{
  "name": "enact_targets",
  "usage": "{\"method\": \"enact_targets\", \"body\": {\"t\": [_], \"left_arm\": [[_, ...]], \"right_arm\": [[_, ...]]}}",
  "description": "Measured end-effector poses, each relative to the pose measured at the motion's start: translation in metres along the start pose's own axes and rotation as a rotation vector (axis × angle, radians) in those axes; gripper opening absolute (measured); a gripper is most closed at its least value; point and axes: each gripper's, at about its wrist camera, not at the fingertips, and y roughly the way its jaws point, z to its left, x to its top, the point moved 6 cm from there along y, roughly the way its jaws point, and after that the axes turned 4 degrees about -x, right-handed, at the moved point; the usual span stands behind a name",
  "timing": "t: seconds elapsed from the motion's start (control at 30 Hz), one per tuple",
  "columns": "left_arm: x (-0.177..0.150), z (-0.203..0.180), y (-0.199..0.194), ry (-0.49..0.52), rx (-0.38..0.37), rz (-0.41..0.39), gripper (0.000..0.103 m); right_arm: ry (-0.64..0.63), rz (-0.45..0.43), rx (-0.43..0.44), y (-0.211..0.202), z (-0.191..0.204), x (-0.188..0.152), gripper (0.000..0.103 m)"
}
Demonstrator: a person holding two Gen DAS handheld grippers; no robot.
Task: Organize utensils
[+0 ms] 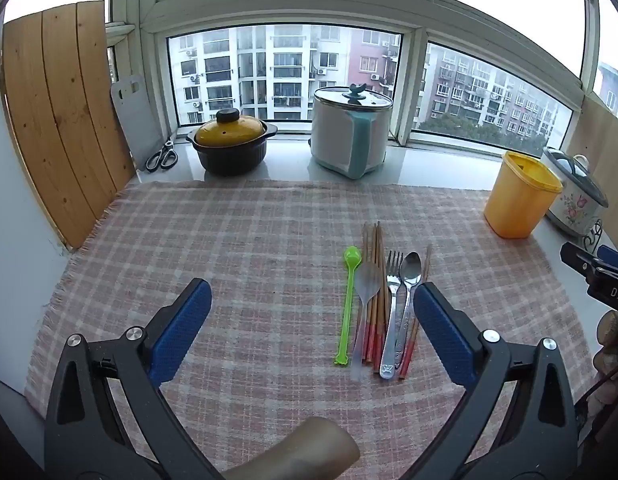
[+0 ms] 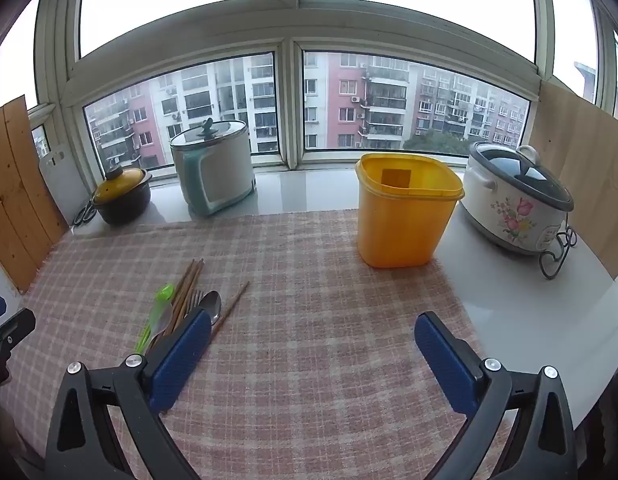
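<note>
Both wrist cameras look forward and down from the near edge, left and right, sharing the cloth [image 1: 229,240], utensils [image 1: 379,300] and tub [image 2: 405,208].

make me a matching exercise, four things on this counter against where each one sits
Things:
1. green spoon
2. yellow bin
3. scissors
4. floral cooker

Places:
A. far right of the counter, off the cloth
B. far right corner of the cloth
C. left end of the utensil row
D. by the grey board, left of the dark pot

Pairs: 1-C, 2-B, 3-D, 4-A
</note>
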Motion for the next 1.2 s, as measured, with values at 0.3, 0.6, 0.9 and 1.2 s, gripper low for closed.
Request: {"method": "enact_targets", "body": {"t": [0.3,0.6,0.9,1.2], "left_arm": [[0.0,-0.003,0.004,0.0,-0.003,-0.012,0.103],[0.001,-0.005,0.005,0.004,-0.017,-0.017,0.103],[0.005,-0.002,0.001,-0.004,-0.019,-0.022,0.103],[0.007,-0.003,0.001,-0.004,-0.019,-0.022,0.103]], "right_arm": [[-0.006,-0.004,-0.01,0.0,-0.001,0.001,0.103],[-0.008,-0.01,-0.012,0.0,0.0,0.004,0.103],[-0.013,-0.019,0.003,-0.002,0.003,0.006,0.103],[-0.011,-0.018,0.005,0.0,0.003,0.007,0.103]]}}
